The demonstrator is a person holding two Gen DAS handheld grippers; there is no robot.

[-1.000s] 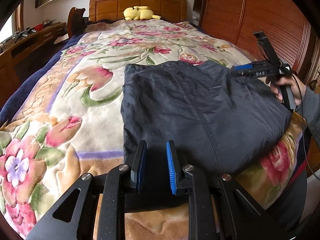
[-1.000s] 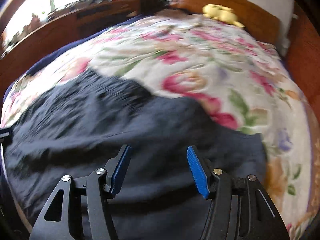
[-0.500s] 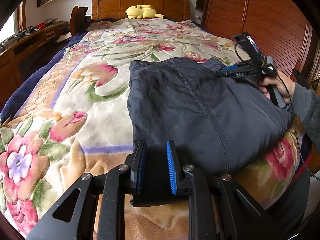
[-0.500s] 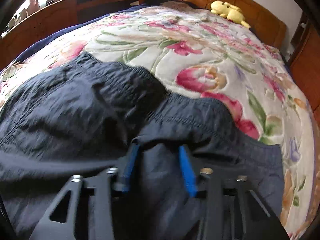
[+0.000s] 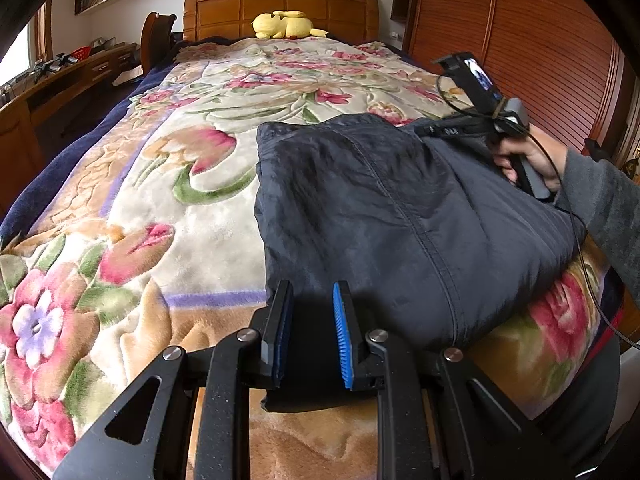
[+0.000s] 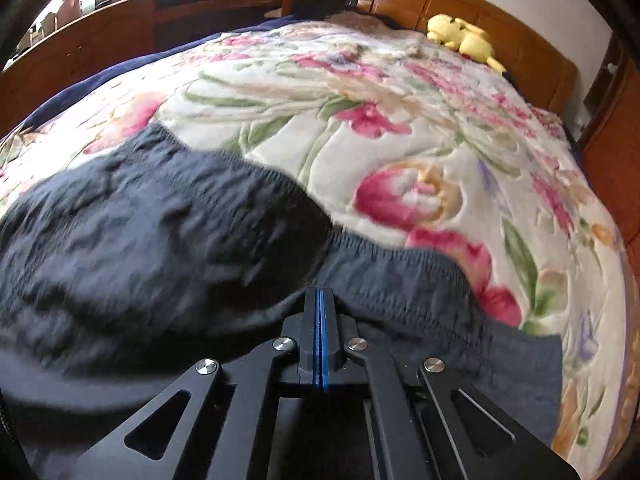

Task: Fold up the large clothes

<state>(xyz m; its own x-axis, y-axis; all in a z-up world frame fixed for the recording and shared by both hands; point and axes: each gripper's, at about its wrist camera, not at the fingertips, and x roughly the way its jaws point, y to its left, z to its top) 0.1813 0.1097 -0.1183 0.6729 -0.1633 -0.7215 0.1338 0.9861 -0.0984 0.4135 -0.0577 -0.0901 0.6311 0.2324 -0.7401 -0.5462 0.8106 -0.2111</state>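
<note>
Gripping dark trousers, left gripper fingers clamp its near edge; right gripper fingers clenched together.

A dark navy, finely crinkled fabric garment lies on a cream plush blanket patterned with pink tulips, green leaves and tan scrolls; a yellow plush toy sits upper centre.

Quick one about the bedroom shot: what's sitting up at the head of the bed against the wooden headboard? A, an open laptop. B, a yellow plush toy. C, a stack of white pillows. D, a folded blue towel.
B: a yellow plush toy lies at the far end of the floral blanket, right in front of the wooden headboard; the right wrist view shows it there too.
</note>
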